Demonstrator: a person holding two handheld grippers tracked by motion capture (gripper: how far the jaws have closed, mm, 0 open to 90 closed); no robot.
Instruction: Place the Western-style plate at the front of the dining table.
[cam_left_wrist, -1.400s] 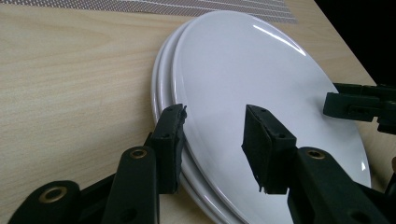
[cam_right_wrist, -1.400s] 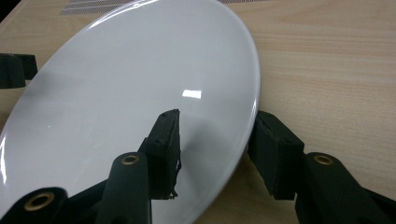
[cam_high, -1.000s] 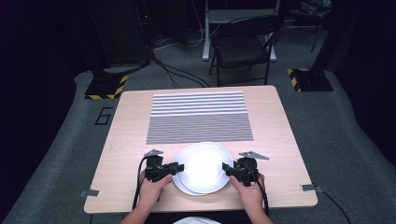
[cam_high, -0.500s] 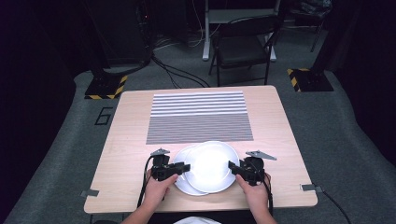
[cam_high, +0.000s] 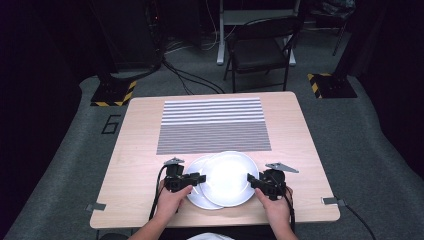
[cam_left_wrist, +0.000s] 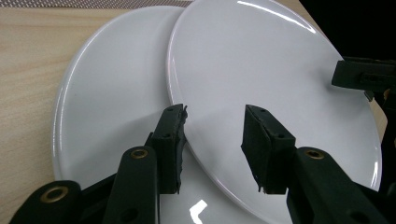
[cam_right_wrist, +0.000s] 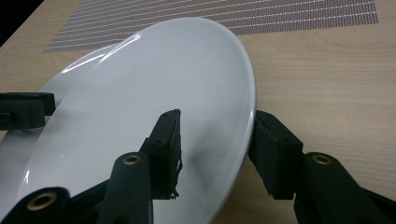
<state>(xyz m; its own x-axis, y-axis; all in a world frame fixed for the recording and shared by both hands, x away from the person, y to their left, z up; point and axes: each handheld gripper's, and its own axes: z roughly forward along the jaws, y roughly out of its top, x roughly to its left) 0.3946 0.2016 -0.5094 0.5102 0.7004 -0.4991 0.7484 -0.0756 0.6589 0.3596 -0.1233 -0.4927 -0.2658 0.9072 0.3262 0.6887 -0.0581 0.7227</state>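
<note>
Upper plate (cam_high: 229, 177) overlapping lower plate (cam_high: 198, 197), striped mat (cam_high: 214, 125) behind.

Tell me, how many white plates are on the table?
2. The upper plate lies between the two hand-held grippers, its right rim between the right hand-held gripper's jaws. The lower plate lies partly under it, sticking out on the left. More could hide beneath; I cannot tell.
</note>
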